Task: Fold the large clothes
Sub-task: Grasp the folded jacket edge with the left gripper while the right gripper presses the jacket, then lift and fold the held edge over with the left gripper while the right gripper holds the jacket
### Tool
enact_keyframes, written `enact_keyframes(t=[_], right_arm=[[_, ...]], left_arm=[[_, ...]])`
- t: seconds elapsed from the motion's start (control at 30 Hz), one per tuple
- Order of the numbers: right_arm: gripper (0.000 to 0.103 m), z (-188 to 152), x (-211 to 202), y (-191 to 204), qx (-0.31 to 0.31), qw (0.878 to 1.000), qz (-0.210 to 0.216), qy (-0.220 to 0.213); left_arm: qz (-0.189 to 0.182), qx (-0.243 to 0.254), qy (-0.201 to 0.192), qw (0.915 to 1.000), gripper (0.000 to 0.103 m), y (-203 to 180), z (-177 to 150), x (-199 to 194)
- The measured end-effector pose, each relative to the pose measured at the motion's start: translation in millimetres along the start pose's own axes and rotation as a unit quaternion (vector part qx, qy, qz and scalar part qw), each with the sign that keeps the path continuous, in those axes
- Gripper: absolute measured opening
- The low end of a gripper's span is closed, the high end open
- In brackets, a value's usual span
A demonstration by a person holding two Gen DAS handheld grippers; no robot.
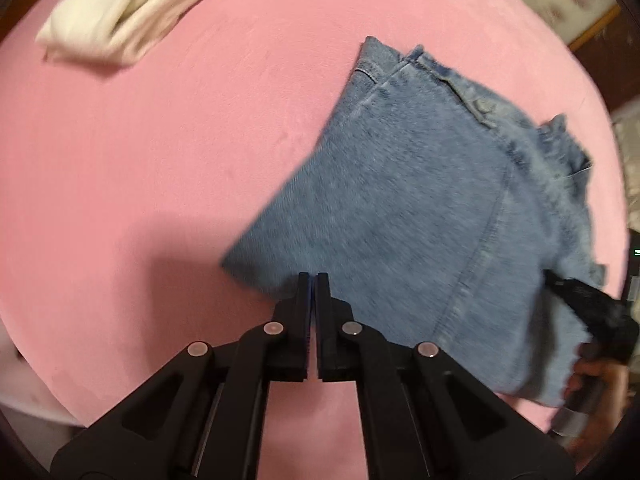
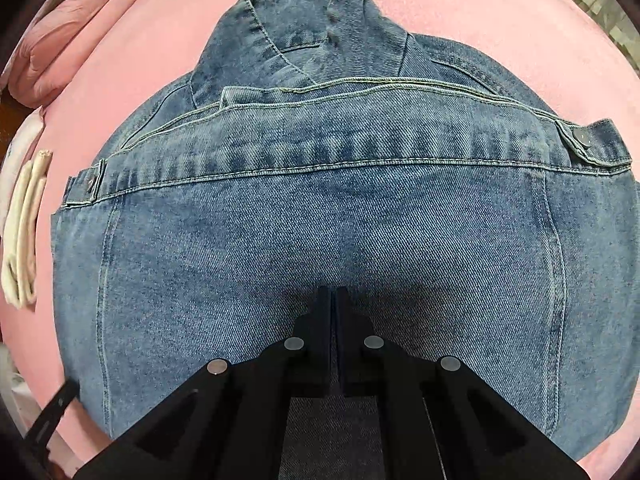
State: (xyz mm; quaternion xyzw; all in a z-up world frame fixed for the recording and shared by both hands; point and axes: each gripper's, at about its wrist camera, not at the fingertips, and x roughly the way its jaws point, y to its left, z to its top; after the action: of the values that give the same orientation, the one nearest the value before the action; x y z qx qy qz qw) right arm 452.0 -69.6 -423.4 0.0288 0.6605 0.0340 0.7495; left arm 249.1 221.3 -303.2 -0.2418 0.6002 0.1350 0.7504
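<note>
Left wrist: left gripper (image 1: 312,276) nearly closed, nothing visibly pinched, tips at the near-left corner of the folded denim jacket (image 1: 420,208) on the pink bed (image 1: 160,160). Right wrist: right gripper (image 2: 333,290) narrow, apparently empty, directly over jacket's middle, collar (image 2: 304,20) far end; right is nearer.

A: The left wrist view looks down from above the pink bed cover (image 1: 140,160), well off the denim jacket's (image 1: 420,200) side.

B: The right wrist view sits close over it; both share jacket and cover.
</note>
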Motion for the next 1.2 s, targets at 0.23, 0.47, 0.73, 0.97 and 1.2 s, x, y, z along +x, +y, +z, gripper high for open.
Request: enact_keyframes(t=[0.23, 0.47, 0.73, 0.97, 1.2], right_arm=[[0.003, 2.7, 7.3, 19.7, -0.01, 1.0, -0.009, 0.0], [0.003, -4.1, 6.4, 31.8, -0.021, 0.999, -0.033, -0.019], [0.003, -2.0, 6.5, 40.2, -0.022, 0.999, -0.025, -0.012], [0.003, -1.4, -0.7, 40.2, -0.049, 0.996, -0.071, 0.018], [0.003, -15.1, -9.3, 33.4, -0.037, 0.996, -0.079, 0.0]], left_arm=[[-0.12, -0.091, -0.012, 0.9885, 0.081, 28.0, -34.3, -8.2], [-0.213, -0.178, 0.013, 0.9607, 0.081, 48.3, -31.1, 48.0], [-0.237, -0.162, -0.01, 0.9577, 0.084, 20.5, 2.2, 73.1], [-0.254, -0.174, -0.011, 0.9515, 0.067, 19.1, 3.4, 76.6], [-0.232, -0.186, -0.047, 0.9538, 0.013, 20.8, -5.9, 61.1]])
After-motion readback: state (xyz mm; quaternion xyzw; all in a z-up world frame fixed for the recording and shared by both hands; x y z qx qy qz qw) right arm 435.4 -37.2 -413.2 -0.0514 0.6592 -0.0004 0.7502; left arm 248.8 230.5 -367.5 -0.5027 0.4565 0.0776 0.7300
